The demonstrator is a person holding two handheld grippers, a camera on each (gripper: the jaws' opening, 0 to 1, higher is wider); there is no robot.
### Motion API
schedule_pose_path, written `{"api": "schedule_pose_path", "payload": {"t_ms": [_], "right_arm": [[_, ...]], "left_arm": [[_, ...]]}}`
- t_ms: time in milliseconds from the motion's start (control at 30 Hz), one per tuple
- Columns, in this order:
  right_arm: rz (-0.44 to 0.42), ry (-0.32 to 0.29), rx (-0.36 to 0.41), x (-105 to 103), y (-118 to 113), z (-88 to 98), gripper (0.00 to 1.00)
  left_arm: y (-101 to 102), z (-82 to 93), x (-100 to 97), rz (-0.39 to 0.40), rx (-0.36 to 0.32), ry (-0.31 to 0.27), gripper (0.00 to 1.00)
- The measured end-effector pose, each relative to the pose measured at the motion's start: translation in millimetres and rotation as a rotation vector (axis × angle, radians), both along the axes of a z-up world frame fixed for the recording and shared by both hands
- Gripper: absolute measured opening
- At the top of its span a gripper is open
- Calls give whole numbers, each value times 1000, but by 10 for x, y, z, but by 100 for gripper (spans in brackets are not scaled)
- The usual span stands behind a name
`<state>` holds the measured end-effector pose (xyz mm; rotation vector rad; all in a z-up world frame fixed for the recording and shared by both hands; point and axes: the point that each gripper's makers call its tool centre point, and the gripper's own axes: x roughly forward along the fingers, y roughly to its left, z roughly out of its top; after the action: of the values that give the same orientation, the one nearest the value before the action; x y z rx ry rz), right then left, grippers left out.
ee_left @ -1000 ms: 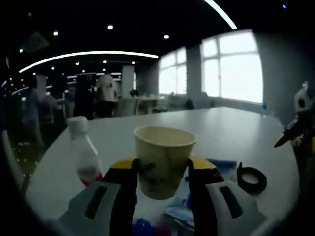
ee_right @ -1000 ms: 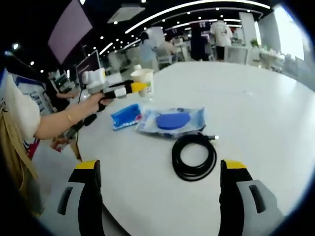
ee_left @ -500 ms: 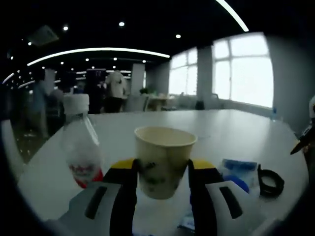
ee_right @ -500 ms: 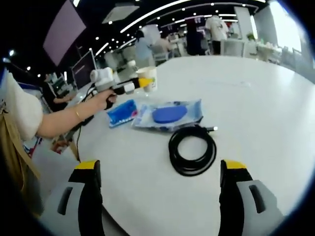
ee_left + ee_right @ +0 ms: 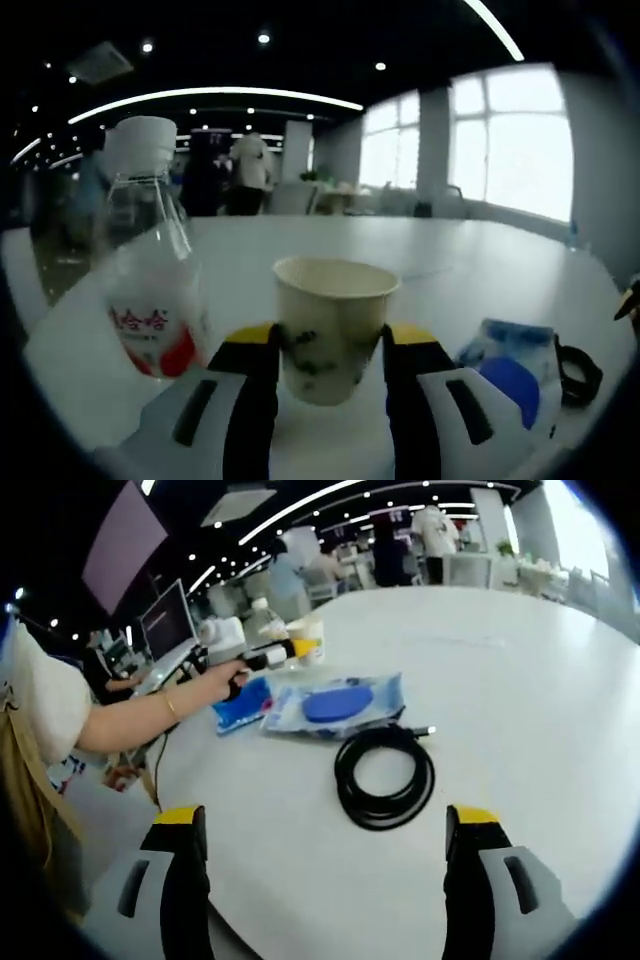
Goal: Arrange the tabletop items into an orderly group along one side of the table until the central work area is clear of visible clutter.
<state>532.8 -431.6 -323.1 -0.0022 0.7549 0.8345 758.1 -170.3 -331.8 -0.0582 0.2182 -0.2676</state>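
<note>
My left gripper (image 5: 328, 338) is shut on a cream paper cup (image 5: 335, 295), held upright just above the white table (image 5: 430, 270). A clear plastic bottle (image 5: 148, 285) with a white cap and red label stands close on the cup's left. In the right gripper view the left gripper (image 5: 285, 652) holds the cup (image 5: 309, 640) beside the bottle (image 5: 262, 614) near the table's far left edge. My right gripper (image 5: 330, 875) hovers open over the near table edge, with a coiled black cable (image 5: 385, 777) just ahead of it.
A clear bag with a blue disc (image 5: 335, 704) and a blue packet (image 5: 238, 706) lie between the cable and the cup. The bag (image 5: 508, 378) and cable (image 5: 580, 366) sit right of the left jaws. A person's arm (image 5: 130, 718) reaches in; a laptop (image 5: 166, 628) sits beyond. People stand far back.
The left gripper has carried the cup closer to the bottle, which now looms larger at the left. The right gripper has stayed open and nearly still.
</note>
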Motion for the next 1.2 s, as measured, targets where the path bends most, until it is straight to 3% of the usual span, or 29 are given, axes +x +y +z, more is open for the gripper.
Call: {"api": "schedule_pose_path", "payload": {"t_ms": [267,567,1033,1200], "right_arm": [[7,12,-7,-2,10,-30,96],[4,11,1,-1,23,-16,97],[3,11,6,-12,38,2,97],[-14,3,18,17,33,43,99]], "left_arm": [[1,-78,24,12,14,15,39],[-3,-229,-46,17,13,72,39],[27,-249,-91,24,48,90,39],[16,-235,-146,11,48,91,49]]}}
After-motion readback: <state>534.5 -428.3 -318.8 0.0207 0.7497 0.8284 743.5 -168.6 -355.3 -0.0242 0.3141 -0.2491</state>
